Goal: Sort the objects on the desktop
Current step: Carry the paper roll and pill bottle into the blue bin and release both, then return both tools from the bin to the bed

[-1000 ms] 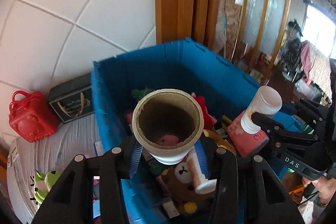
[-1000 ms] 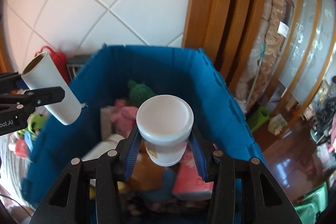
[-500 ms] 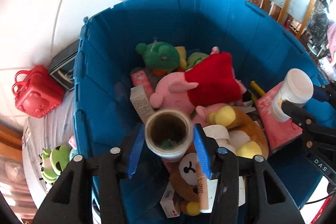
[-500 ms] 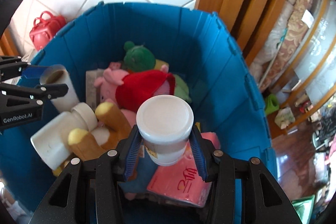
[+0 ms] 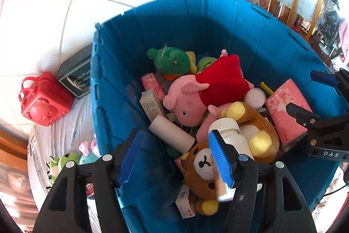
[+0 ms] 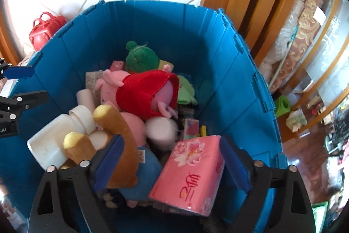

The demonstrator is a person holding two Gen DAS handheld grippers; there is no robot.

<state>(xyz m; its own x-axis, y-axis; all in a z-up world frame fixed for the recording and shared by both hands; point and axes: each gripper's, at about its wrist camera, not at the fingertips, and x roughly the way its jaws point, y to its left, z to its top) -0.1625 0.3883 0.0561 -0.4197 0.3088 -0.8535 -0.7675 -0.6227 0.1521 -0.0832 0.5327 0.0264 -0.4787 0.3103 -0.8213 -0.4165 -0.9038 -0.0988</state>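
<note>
Two grippers hang over a big blue bin (image 5: 165, 36) that stands against a white tiled wall (image 5: 54, 3) and is heaped with toys and boxes. Largest in the heap is a pink pig plush in a red dress (image 5: 202, 88), then a brown bear plush (image 5: 218, 167) and a green frog plush (image 5: 172, 60). The left gripper (image 5: 174, 158) has just been opening; its jaws stand apart with nothing pinched, and the cardboard tube (image 5: 172, 132) lies loose in the bin beyond them. The right gripper (image 6: 172, 165) has just spread wide; a pink tissue pack (image 6: 192, 169) lies between its jaws, unpressed, and the white jar (image 6: 160, 130) rests among the toys.
</note>
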